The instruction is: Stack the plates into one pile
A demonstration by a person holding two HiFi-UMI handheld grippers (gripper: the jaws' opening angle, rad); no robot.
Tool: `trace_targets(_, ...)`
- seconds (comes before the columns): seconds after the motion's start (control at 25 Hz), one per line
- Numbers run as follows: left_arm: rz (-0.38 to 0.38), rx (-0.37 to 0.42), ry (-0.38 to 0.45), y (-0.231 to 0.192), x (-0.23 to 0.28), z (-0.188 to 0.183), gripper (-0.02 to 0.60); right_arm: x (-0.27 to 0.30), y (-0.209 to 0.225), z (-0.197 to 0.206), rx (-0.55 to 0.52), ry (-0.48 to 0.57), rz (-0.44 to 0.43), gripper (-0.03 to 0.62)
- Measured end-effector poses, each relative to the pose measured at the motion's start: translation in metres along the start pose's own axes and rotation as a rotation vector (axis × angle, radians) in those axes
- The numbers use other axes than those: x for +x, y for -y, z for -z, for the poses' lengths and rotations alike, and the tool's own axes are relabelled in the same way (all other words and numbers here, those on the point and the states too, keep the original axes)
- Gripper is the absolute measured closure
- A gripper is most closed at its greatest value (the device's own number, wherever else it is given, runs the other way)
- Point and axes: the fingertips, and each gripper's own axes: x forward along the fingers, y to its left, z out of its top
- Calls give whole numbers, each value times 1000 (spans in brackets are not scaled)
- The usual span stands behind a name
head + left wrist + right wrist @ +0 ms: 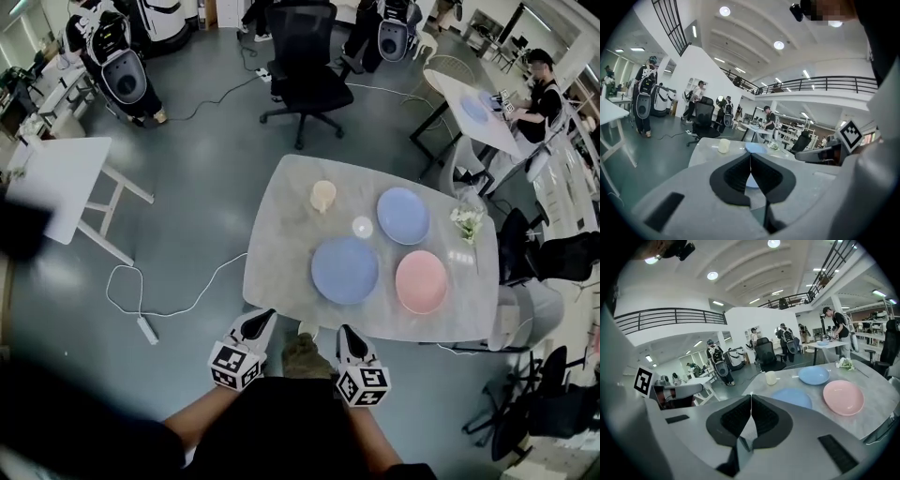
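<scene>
Three plates lie apart on the grey marble table [281, 253]: a large blue plate [345, 270] [792, 398], a smaller blue plate [403, 215] [813, 375] behind it to the right, and a pink plate [421, 281] [843, 397] at the right. My left gripper [260, 321] [750, 157] and right gripper [347, 332] [751, 399] hover side by side just short of the table's near edge. Both are shut with nothing between the jaws. They point toward the plates and touch none of them.
A cream cup [322, 195] [723, 146], a small white bowl [362, 227] and a bunch of flowers [467, 222] share the table. A black office chair [305, 70] stands beyond it. A white table [56, 183] stands at the left, with a cable and power strip [145, 328] on the floor.
</scene>
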Motion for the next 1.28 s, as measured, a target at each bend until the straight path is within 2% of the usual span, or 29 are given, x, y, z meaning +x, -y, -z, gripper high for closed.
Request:
trace_targets(0.2, -27, -138, -21, -8, 80, 4, 565, 30, 83, -25, 34, 3, 65, 582)
trace_targets(0.32, -64, -146, -75, -12, 115, 16, 565, 49, 123, -16, 51, -36, 76, 582)
trace_targets(0.48, -67, -121, -181, -19, 155, 41, 563, 74, 173, 0, 48, -91, 106, 580)
trace_targets(0.52, -62, -134, -211, -22, 165, 49, 563, 81, 185, 4, 38, -110, 116, 580)
trace_targets(0.6, -58, -212, -261, -31, 185, 67, 563, 97, 206, 14, 31, -154, 123, 580)
trace_targets(0.68, -62, -266, -302, -38, 201, 82, 558, 110, 222, 28, 51, -207, 110, 580)
trace_targets(0.76, -53, -234, -354, -41, 214, 96, 549, 122, 233, 42, 65, -257, 100, 579)
trace_targets(0.84, -40, -219, -415, -46, 228, 112, 475, 133, 244, 53, 64, -297, 104, 579)
trace_targets(0.92, -43, -257, -466, -54, 242, 128, 450, 145, 255, 61, 75, -329, 118, 579)
trace_targets(1.0, -52, -279, -518, -60, 252, 146, 445, 154, 267, 72, 106, -361, 136, 579)
trace_targets(1.08, -61, -267, -565, -64, 259, 162, 443, 161, 277, 84, 140, -392, 153, 579)
trace_targets(1.28, -114, -278, -615, -73, 277, 173, 443, 179, 294, 102, 169, -461, 147, 577)
